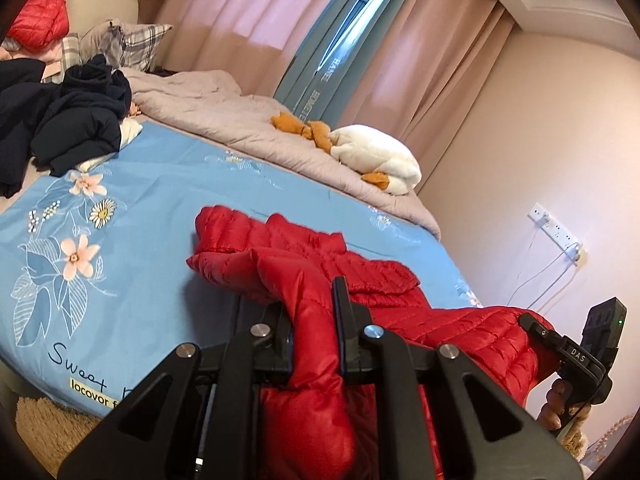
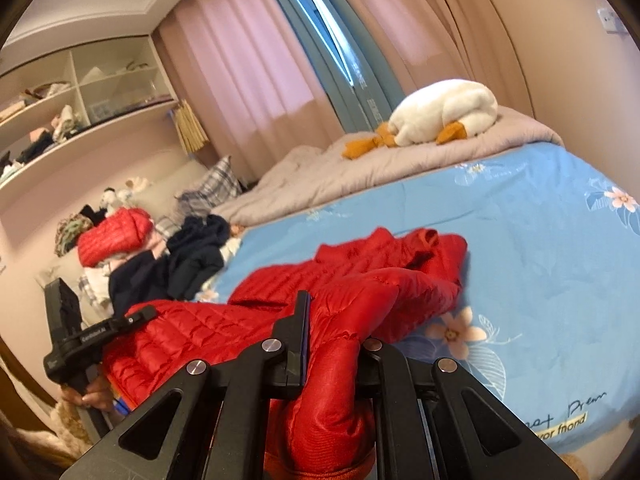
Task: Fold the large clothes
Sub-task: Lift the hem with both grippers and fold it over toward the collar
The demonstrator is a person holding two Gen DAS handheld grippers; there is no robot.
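The left gripper is clenched on a bunch of the red jacket, the fabric pinched between its fingers; the right gripper likewise grips a fold of the jacket; the rest of it trails ahead of both sets of fingers onto the blue bed. It looks light, puffy and slick, so likely to slide and spring open; hem or shoulder seams seem the surest hold. The part below the fingers is cut off; sleeves and collar are hard to sort out.
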